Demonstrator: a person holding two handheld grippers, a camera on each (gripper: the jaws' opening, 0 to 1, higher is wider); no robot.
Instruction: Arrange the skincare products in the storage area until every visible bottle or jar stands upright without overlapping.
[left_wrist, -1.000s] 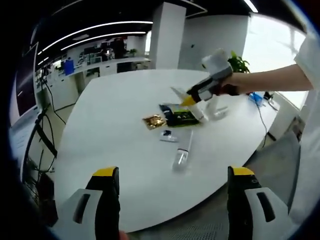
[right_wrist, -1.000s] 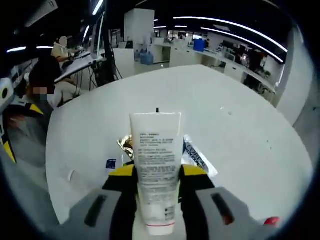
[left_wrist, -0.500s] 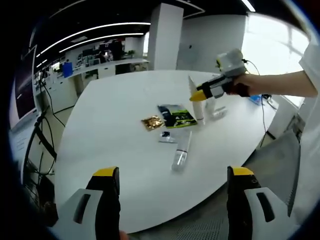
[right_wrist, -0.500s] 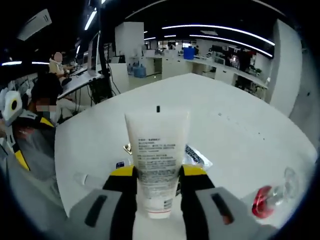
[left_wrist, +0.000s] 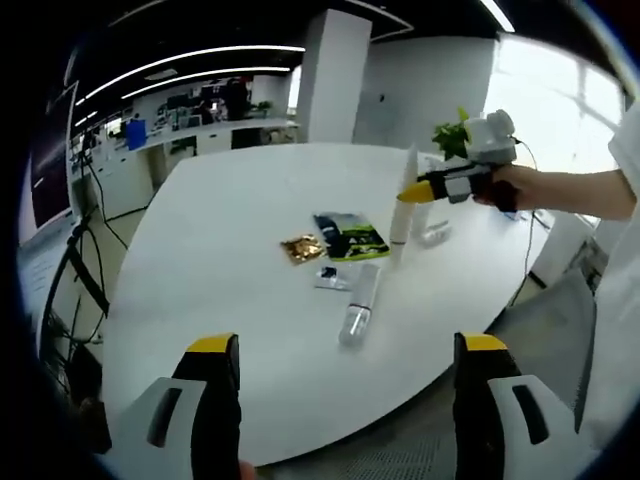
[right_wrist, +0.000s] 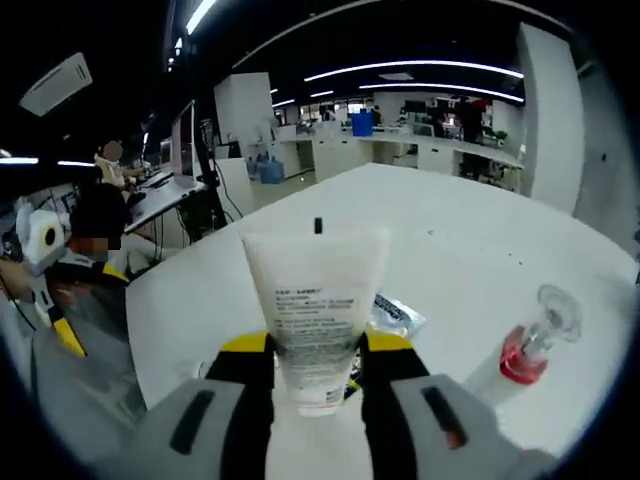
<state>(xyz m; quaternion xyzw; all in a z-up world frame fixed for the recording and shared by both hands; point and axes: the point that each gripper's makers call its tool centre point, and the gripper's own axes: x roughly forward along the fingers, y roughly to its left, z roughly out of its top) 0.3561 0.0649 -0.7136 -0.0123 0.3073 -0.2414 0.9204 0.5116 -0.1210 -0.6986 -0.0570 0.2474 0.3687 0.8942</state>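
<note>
Centre frame, right gripper (right_wrist: 316, 345) clamps white squeeze tube (right_wrist: 315, 310) upright over white table (right_wrist: 440, 230); clear bottle with red liquid (right_wrist: 527, 345) right. Left gripper (left_wrist: 345, 350) jaws apart, clear bottle lying flat (left_wrist: 358, 300) mid-frame.

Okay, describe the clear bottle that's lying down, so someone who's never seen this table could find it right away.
On the big white table, look for the cluster of flat packets near the middle. Just on the near side of the dark green packet lies the clear bottle, on its side. Unlike the white tube held upright in the right gripper, it is see-through.
</note>
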